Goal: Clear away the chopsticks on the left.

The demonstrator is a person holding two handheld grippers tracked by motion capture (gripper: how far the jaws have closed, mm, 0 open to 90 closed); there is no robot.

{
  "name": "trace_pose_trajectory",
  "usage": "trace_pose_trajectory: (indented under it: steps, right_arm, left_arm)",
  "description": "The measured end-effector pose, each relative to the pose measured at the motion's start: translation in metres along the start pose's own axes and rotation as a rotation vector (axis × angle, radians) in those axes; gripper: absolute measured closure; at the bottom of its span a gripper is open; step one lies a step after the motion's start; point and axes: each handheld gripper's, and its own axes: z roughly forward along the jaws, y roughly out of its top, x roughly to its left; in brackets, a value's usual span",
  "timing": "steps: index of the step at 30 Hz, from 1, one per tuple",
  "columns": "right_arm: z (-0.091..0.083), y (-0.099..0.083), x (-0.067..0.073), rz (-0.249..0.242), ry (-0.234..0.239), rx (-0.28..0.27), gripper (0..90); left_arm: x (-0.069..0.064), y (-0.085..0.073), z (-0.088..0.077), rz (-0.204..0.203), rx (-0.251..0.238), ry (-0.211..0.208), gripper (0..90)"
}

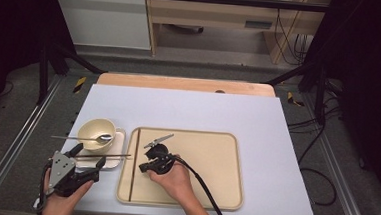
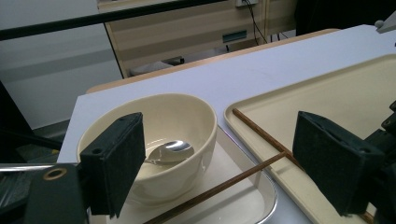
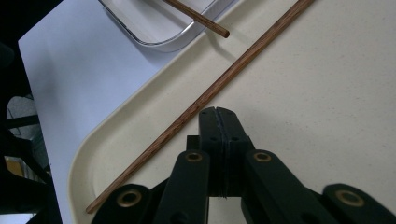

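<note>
High view puts my left tongs (image 1: 87,162) at lower left, spread wide and empty, beside the small metal tray (image 1: 117,155) with the cream bowl (image 1: 96,132) and spoon (image 1: 82,138). One chopstick (image 1: 106,156) lies across that small tray, its tip poking toward the big beige tray (image 1: 223,189). My right tongs (image 1: 147,161) are pressed shut on nothing (pads flat together), just right of the second chopstick (image 1: 134,164) along the big tray's left edge. So I judge the chopstick move is half finished: this one still needs picking up.
</note>
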Motion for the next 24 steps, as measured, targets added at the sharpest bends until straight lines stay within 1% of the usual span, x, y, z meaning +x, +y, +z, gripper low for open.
trace_pose_trajectory:
  steps: [1,4,5,7,8,10,12,14,15,18,19,21,22,24]
  right_arm:
    - [-0.003,-0.001,0.000,-0.019,-0.008,-0.008,81.9]
    - [-0.013,-0.005,0.001,-0.046,-0.025,-0.020,77.4]
    - [-0.017,-0.006,0.000,-0.058,-0.026,-0.032,75.9]
    - [-0.026,-0.009,-0.001,-0.089,-0.041,-0.054,70.9]
    - [-0.031,-0.011,-0.002,-0.105,-0.056,-0.063,66.9]
    - [-0.041,-0.015,-0.005,-0.120,-0.083,-0.087,59.2]
    - [-0.052,-0.019,-0.008,-0.134,-0.127,-0.111,51.1]
    - [-0.062,-0.023,-0.012,-0.147,-0.154,-0.133,41.6]
    - [-0.068,-0.025,-0.014,-0.155,-0.170,-0.147,38.1]
    - [-0.085,-0.034,-0.019,-0.170,-0.212,-0.181,27.5]
    - [-0.091,-0.038,-0.022,-0.174,-0.222,-0.190,22.0]
    - [-0.101,-0.045,-0.027,-0.187,-0.248,-0.203,17.7]
    - [-0.105,-0.047,-0.028,-0.193,-0.259,-0.211,15.9]
    - [-0.117,-0.056,-0.033,-0.202,-0.274,-0.233,15.5]
  left_arm:
    - [0.000,0.000,0.000,0.005,0.001,-0.004,16.8]
    - [0.001,0.001,0.001,0.033,0.016,-0.006,16.8]
    - [0.002,0.002,0.002,0.034,0.016,-0.012,16.7]
    - [0.004,0.004,0.003,0.049,0.033,-0.016,16.5]
    - [0.004,0.005,0.003,0.054,0.034,-0.018,16.5]
    - [0.006,0.009,0.004,0.062,0.042,-0.023,16.5]
    - [0.007,0.013,0.005,0.073,0.047,-0.020,16.4]
    - [0.009,0.016,0.004,0.088,0.054,-0.013,16.3]
    - [0.011,0.017,0.004,0.100,0.065,-0.012,16.2]
    - [0.017,0.017,0.002,0.118,0.096,-0.019,15.4]
    - [0.019,0.017,0.001,0.123,0.108,-0.022,14.6]
    - [0.023,0.018,-0.001,0.146,0.124,-0.028,13.3]
    - [0.026,0.019,-0.003,0.165,0.140,-0.040,13.2]
    - [0.031,0.021,-0.006,0.195,0.156,-0.050,12.9]
